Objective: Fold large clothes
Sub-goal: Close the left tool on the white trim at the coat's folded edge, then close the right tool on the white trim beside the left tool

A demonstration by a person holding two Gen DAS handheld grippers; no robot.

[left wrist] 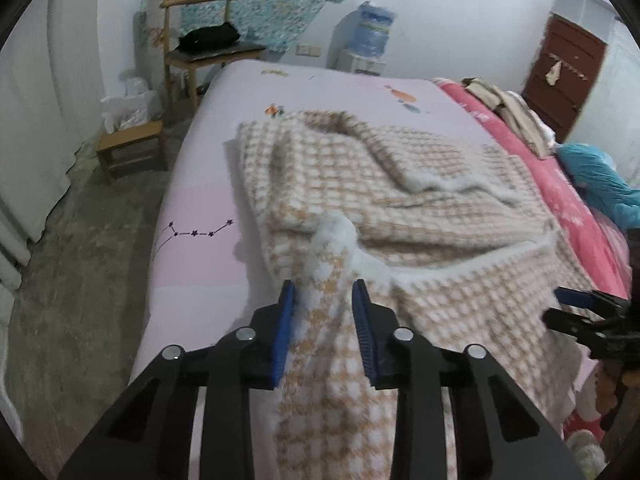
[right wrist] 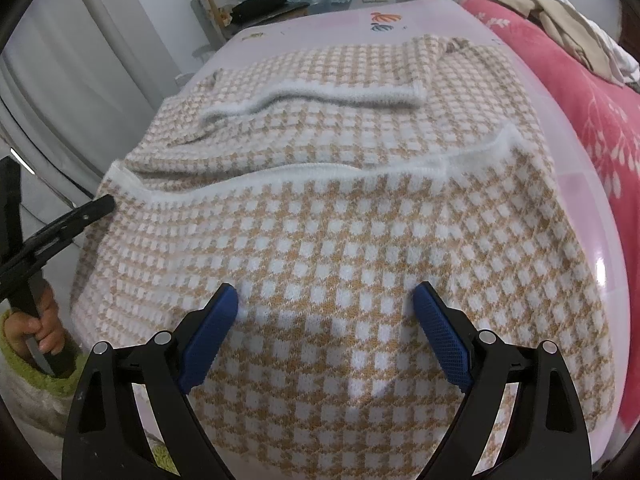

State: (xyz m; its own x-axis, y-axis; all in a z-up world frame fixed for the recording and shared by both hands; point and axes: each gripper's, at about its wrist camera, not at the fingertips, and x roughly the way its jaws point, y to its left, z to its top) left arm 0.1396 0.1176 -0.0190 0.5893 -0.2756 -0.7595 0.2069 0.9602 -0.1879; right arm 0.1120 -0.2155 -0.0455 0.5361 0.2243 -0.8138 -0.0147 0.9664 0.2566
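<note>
Checked sweater (right wrist: pixel 320 208) lies spread on the pink-sheeted bed (left wrist: pixel 200 184). Left gripper (left wrist: pixel 325 300) pinches the sweater's white-edged near corner; right gripper (right wrist: pixel 326 304) hangs wide open over its near hem. Grip both layers firmly before lifting.

Bare pink sheet (left wrist: pixel 208 184) is lying open left of the checked sweater (left wrist: pixel 360 184); piled clothes (left wrist: pixel 508 108) are crowding the bed's far right edge.
</note>
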